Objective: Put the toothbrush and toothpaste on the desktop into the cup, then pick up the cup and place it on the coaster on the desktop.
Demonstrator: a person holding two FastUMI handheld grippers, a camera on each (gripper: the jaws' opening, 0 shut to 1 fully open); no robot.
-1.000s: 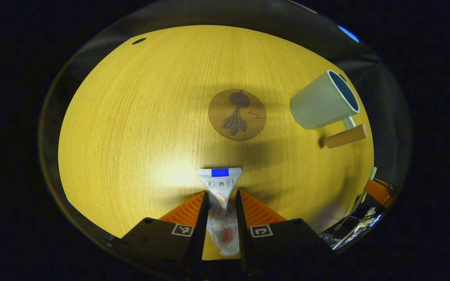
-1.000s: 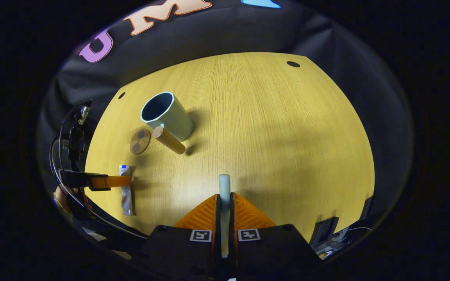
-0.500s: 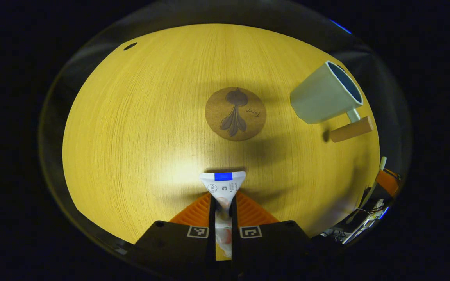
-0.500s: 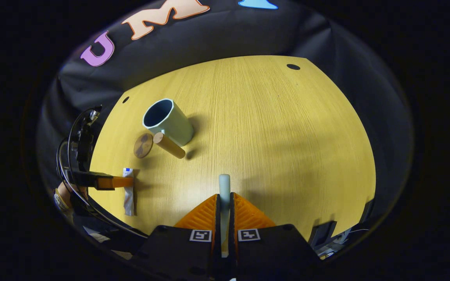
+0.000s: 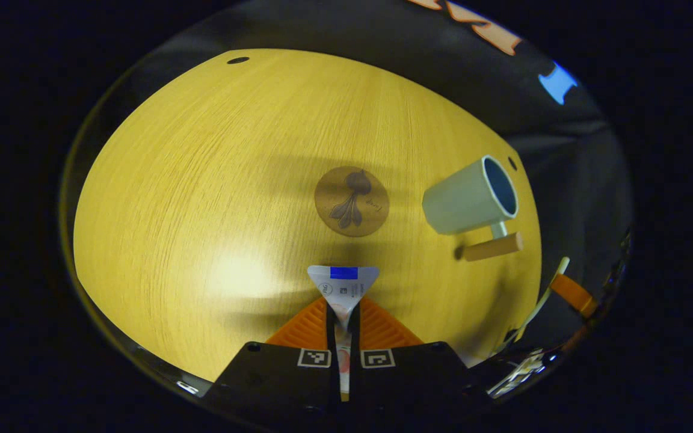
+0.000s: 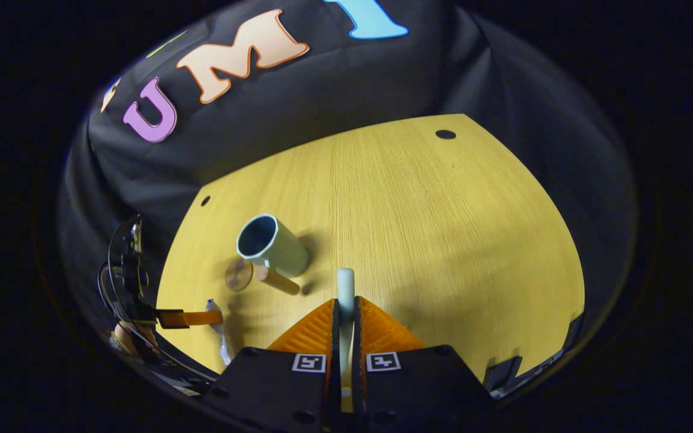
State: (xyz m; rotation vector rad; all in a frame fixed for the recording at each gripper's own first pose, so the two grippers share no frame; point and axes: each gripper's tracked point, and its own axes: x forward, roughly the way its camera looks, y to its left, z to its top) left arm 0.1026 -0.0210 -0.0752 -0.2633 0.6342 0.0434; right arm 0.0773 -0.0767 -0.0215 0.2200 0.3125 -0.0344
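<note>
Left tool (image 5: 342,313) pinches toothpaste (image 5: 343,287), right tool (image 6: 344,313) pinches toothbrush (image 6: 344,285), both lifted off desk (image 5: 202,180). Cup (image 5: 470,195) stands beside coaster (image 5: 351,201). Risk: both dropped in together could clash at the rim, tipping the cup.

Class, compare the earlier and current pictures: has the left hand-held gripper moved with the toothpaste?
Yes. The left hand-held gripper, shut on the toothpaste tube, has risen: in its view the fixed coaster and cup look smaller and farther off.
</note>
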